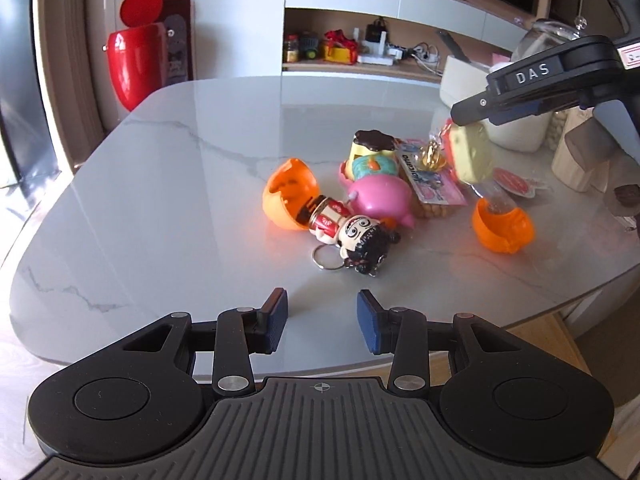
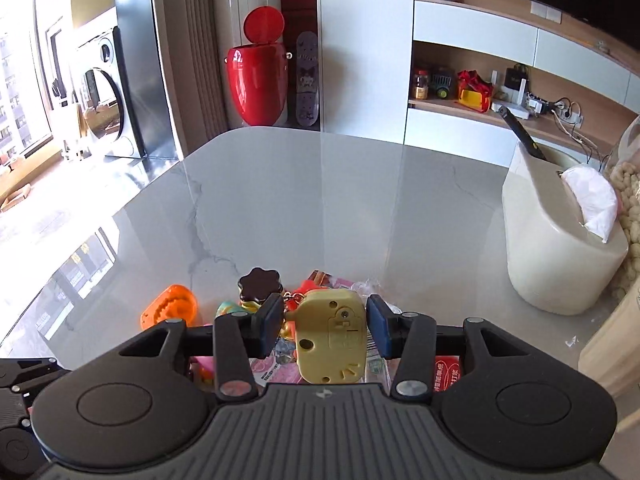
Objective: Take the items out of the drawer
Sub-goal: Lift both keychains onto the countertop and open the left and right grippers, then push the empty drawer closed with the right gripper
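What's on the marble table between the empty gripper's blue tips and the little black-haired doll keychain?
Nothing: in the left wrist view, only bare marble table separates the left gripper from the black-haired doll keychain.

Left gripper (image 1: 322, 316) low, fingers apart and empty, right gripper (image 2: 322, 326) raised, fingers apart

White letters "DAS" stand on the black right tongs (image 1: 472, 114) — seen from the left wrist. A pink packet (image 1: 434, 184) bears slanted print, roughly "Mexicano" — not sharp enough to confirm.

Glossy marble-look tabletop (image 1: 180, 168), plastic toys (image 1: 376, 196)
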